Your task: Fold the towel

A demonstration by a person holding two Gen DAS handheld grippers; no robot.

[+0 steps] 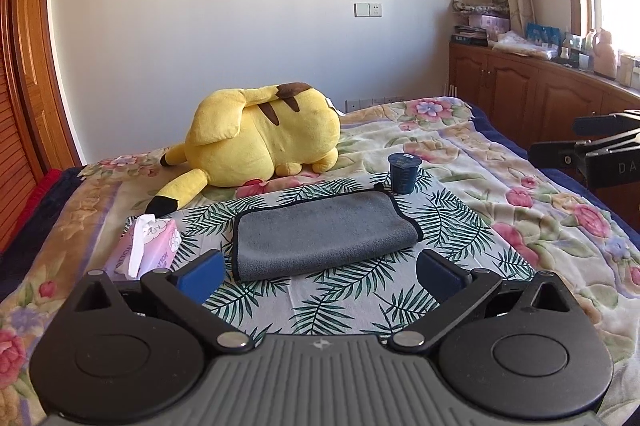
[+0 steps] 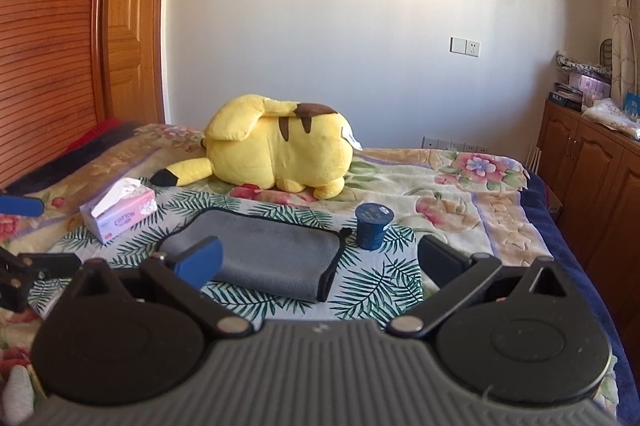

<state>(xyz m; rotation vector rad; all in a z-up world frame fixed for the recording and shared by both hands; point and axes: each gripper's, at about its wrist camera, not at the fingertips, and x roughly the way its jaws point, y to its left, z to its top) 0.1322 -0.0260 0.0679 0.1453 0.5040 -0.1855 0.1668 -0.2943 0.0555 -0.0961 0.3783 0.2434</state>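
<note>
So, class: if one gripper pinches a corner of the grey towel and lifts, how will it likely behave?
The grey towel would probably droop and unfold, since it lies soft and doubled over. Its plush pile suggests a sure grip. It looks light, so pushing may slide or bunch it on the leaf-print cloth.

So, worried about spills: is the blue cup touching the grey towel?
Apart. The right wrist view shows leaf-print cloth between the cup and the towel.

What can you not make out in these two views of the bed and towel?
- Toy's face: the yellow plush toy lies turned away in both views.
- Layers in the grey towel: only its top shows; the right wrist view's blue pad covers a corner.
- Cup label: print on the dark cup is too small.
</note>
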